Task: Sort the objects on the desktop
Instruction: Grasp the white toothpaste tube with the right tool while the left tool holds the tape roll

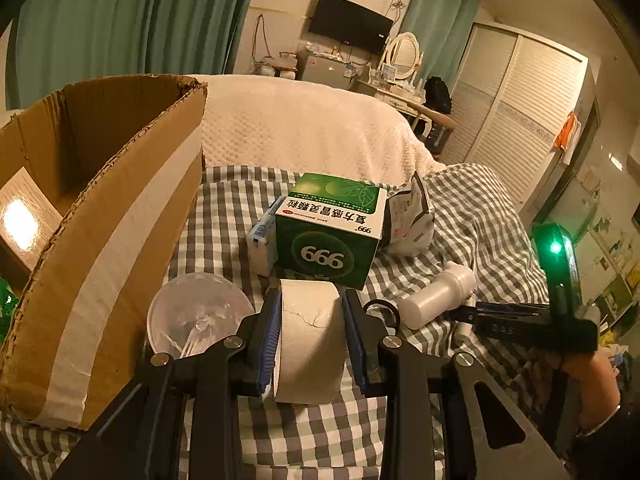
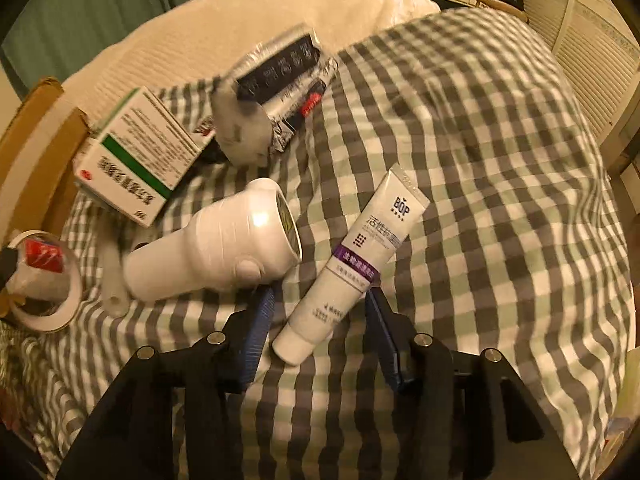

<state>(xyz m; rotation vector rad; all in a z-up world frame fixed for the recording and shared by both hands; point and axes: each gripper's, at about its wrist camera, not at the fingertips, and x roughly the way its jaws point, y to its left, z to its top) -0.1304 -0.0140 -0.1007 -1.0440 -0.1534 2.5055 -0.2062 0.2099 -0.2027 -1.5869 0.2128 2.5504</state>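
While the left gripper point(image 1: 310, 336) clamps a white tape roll point(image 1: 308, 344) upright over the checked cloth point(image 1: 224, 216), near the cardboard box point(image 1: 100, 216), the green carton point(image 1: 330, 232) beyond reads "999". Right gripper point(image 2: 320, 328), pitched steeply down, straddles the "BOP" tube point(image 2: 352, 264); jaws part-open, pads not yet pressing.

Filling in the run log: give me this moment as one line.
left tool: shut on tape roll | right tool: open, straddling toothpaste tube | cardboard box: left
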